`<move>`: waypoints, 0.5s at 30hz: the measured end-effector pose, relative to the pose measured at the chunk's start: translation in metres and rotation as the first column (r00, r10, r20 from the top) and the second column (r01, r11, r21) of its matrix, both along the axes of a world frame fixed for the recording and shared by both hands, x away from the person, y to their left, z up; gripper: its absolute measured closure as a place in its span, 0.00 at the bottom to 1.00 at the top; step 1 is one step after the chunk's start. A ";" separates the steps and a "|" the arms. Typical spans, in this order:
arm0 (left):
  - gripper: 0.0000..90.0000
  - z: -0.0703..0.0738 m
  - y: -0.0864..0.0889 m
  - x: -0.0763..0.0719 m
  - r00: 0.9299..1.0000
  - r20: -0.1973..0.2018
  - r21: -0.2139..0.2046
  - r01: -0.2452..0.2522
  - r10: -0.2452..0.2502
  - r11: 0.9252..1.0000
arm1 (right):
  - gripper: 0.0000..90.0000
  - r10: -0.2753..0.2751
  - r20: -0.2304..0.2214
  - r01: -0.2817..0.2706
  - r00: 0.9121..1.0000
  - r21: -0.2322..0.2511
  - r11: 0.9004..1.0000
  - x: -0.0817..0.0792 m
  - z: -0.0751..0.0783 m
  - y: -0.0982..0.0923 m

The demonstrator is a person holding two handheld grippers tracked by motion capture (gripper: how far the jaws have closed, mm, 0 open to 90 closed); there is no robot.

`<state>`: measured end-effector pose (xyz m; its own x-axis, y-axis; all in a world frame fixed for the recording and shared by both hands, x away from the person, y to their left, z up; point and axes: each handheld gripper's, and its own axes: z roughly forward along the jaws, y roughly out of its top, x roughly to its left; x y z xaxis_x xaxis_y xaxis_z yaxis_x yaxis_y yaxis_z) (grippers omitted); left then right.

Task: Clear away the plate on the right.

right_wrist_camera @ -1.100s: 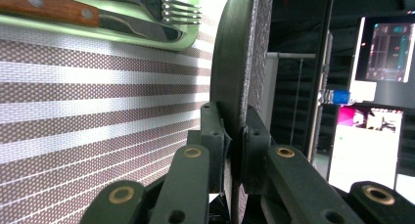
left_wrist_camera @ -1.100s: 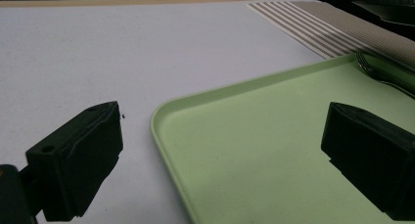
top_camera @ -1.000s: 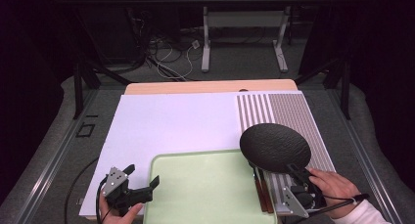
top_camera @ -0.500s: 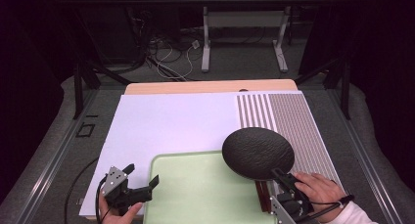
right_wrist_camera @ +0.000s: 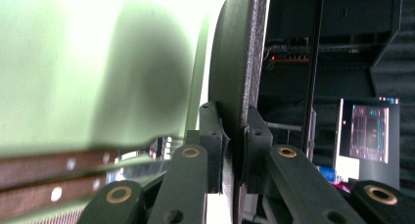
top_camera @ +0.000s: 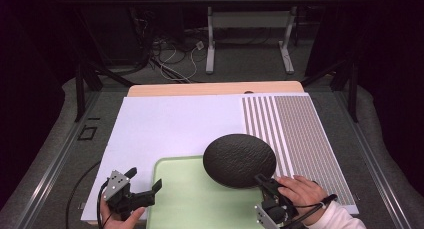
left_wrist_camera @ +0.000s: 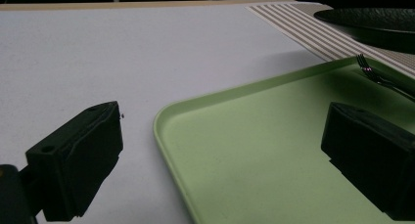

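Gripping the black plate (top_camera: 239, 160) by its near rim, the right gripper (top_camera: 269, 188) had its fingers (right_wrist_camera: 211, 136) clenched on either side of the edge, carrying the plate level above the far right corner of the green tray (top_camera: 200, 199). That rim hold probably suited a flat dish that offers nothing else to pinch. A fork (left_wrist_camera: 379, 76) and brown-handled cutlery (right_wrist_camera: 54, 170) lay along the tray's right side, below the plate. The left gripper (top_camera: 145, 189) rested on the white surface (top_camera: 170, 121) by the tray's left edge, fingers released and empty, perhaps ready to steady it.
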<state>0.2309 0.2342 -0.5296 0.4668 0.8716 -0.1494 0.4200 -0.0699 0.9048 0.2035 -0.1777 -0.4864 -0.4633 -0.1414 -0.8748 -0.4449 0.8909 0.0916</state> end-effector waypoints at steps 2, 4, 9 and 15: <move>0.02 0.000 0.000 0.000 1.000 0.000 0.000 -0.001 0.001 1.000 | 0.92 0.017 -0.002 -0.017 1.000 0.002 1.000 0.000 -0.001 0.006; 0.02 0.000 0.000 0.000 1.000 0.001 -0.002 -0.002 0.002 1.000 | 0.91 0.033 -0.002 -0.033 0.999 0.000 0.999 -0.001 -0.002 0.011; 0.02 0.001 0.001 -0.001 1.000 0.005 -0.003 -0.002 0.002 1.000 | 0.91 0.066 -0.016 -0.066 0.998 0.007 0.998 -0.003 -0.003 0.022; 0.02 0.001 0.001 -0.001 1.000 0.006 -0.004 -0.001 0.001 1.000 | 0.91 0.097 -0.028 -0.097 0.995 0.006 0.995 -0.008 -0.005 0.032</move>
<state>0.2301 0.2353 -0.5289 0.4666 0.8716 -0.1502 0.4143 -0.0653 0.9078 0.1959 -0.1454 -0.4913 -0.4722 -0.1828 -0.8623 -0.5260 0.8434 0.1092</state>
